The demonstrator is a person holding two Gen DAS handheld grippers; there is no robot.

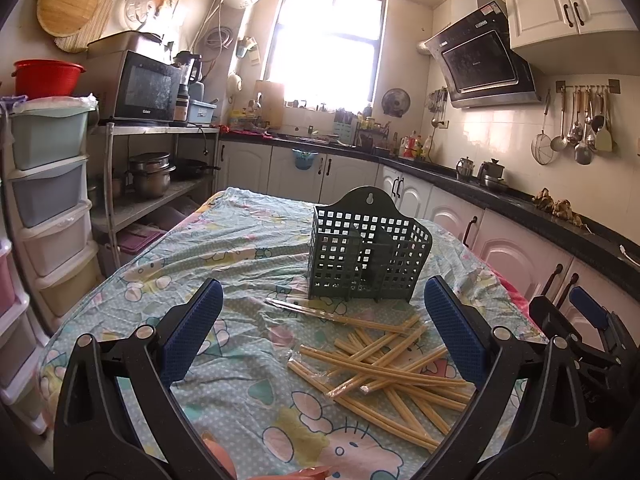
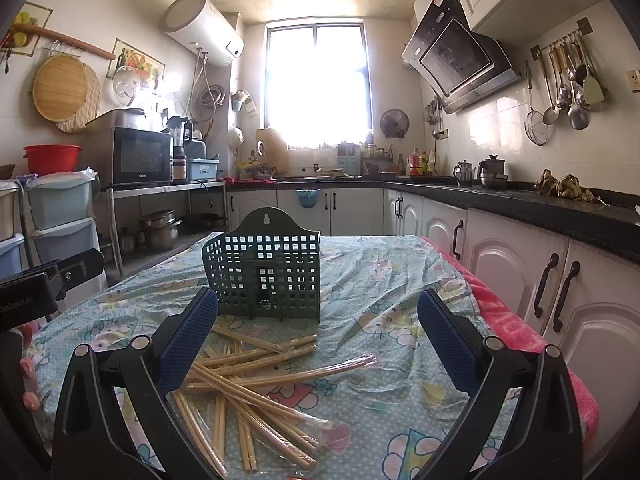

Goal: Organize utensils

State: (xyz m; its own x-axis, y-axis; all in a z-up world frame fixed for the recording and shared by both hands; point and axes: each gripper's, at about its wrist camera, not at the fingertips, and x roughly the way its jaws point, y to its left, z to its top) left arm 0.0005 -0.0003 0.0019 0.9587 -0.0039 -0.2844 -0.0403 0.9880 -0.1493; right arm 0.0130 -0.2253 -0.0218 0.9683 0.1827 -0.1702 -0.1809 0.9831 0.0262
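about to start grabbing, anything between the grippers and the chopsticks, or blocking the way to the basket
Nothing visible. Both the left gripper and right gripper hang open over the scattered bamboo chopsticks, and bare cloth separates those from the upright green plastic lattice basket.

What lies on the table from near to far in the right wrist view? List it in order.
Right gripper, open and empty → loose pile of chopsticks on the tablecloth → green basket standing upright → far edge of the table, then the white cabinets below the window.
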